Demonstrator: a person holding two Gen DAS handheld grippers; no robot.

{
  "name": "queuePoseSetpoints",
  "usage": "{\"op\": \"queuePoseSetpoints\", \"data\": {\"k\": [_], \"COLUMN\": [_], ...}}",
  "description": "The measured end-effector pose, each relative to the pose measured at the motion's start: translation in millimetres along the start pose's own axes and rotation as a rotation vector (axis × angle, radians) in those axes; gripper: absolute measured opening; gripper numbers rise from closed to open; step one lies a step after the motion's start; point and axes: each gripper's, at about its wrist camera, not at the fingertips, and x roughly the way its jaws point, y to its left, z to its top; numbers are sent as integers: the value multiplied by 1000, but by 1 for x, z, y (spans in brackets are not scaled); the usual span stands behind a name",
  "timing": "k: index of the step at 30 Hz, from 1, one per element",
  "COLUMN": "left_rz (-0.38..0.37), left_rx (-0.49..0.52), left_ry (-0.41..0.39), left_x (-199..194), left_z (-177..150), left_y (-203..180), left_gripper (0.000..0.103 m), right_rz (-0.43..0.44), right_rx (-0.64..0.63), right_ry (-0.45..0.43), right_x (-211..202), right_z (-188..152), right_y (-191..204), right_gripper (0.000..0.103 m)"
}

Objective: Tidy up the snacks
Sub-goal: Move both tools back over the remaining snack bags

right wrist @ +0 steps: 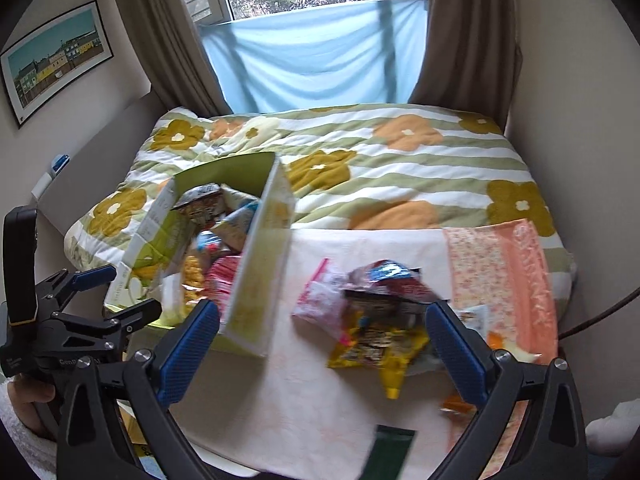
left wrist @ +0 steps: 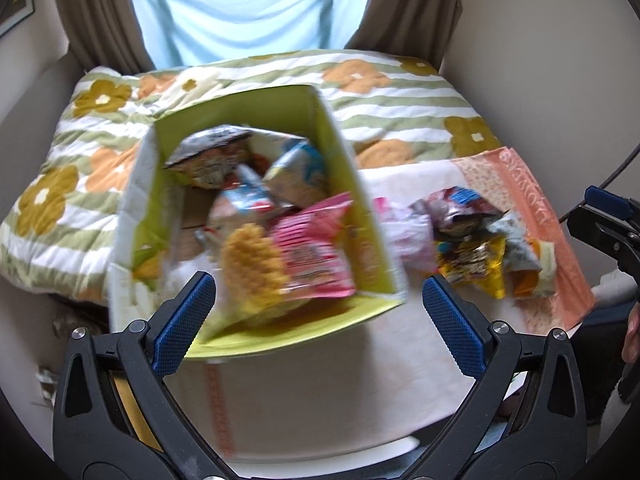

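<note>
Both grippers empty with jaws wide apart, left gripper (left wrist: pixel 319 308) over green snack box (left wrist: pixel 340 136), right gripper (right wrist: pixel 323 332) above loose snack pile (right wrist: pixel 376 320) on white cloth (right wrist: pixel 304 408).

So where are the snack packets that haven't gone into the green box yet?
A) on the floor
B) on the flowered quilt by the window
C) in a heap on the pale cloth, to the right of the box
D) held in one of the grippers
C: the loose snack packets lie heaped on the pale cloth right of the green box; both the left gripper and the right gripper are open and empty.
</note>
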Motion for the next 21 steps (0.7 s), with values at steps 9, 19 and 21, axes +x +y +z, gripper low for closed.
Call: {"op": "queuePoseSetpoints", "data": {"k": [9,19,21], "left_rz": [-3,45,34], "left_rx": [-40,-30,-23], "left_ry": [13,91,135], "left_x": [28,84,107], "left_z": [24,71,78], "left_y": [-94,-162,-172], "left_gripper": [103,103,103], "right_rz": [31,123,142], "right_rx": [-69,-97,-92], "right_ry": [85,241,263], "right_x": [7,54,64], "right_z": [1,-14,-18], "right_y": [-94,-158,-164], "right_gripper": [103,103,103]}}
